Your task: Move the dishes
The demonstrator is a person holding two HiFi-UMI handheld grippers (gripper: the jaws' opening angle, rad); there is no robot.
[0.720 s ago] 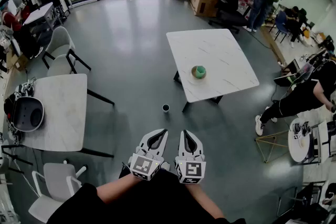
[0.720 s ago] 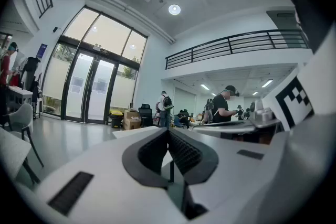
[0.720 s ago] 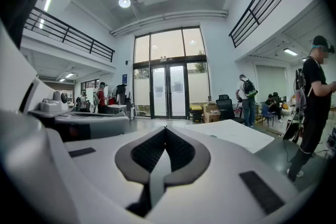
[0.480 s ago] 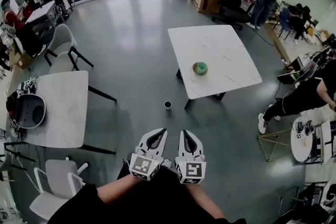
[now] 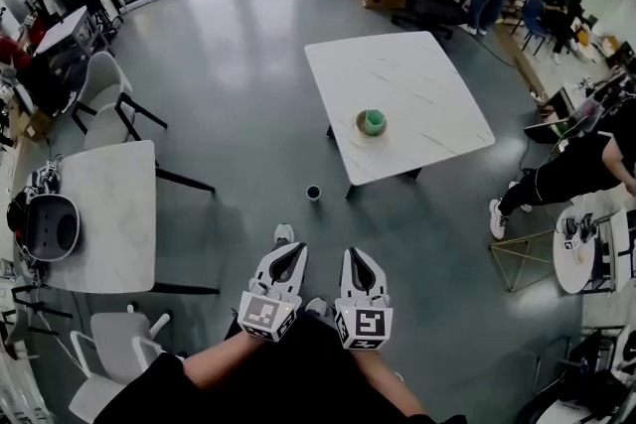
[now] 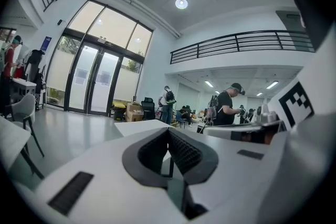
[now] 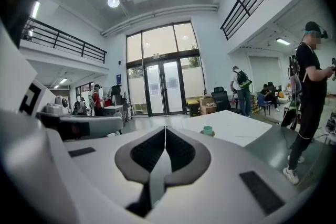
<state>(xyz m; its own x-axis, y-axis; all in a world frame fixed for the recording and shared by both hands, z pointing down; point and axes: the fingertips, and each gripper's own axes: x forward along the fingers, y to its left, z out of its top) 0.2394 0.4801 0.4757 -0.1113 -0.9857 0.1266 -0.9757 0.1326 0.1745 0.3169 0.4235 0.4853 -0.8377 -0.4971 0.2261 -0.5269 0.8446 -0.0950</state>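
Well short of the white table (image 5: pixel 427 84), we hold the left gripper (image 5: pixel 289 251) and right gripper (image 5: pixel 356 254) pressed together, pinching nothing. The green cup (image 5: pixel 373 121) sits on its saucer (image 5: pixel 361 128) there. A small cup (image 5: pixel 313 193) on the floor lies between; a careless step could kick it over

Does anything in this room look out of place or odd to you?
Yes: a small dark cup stands on the grey floor, beside the white square table, not on it. Nothing looks spilled.
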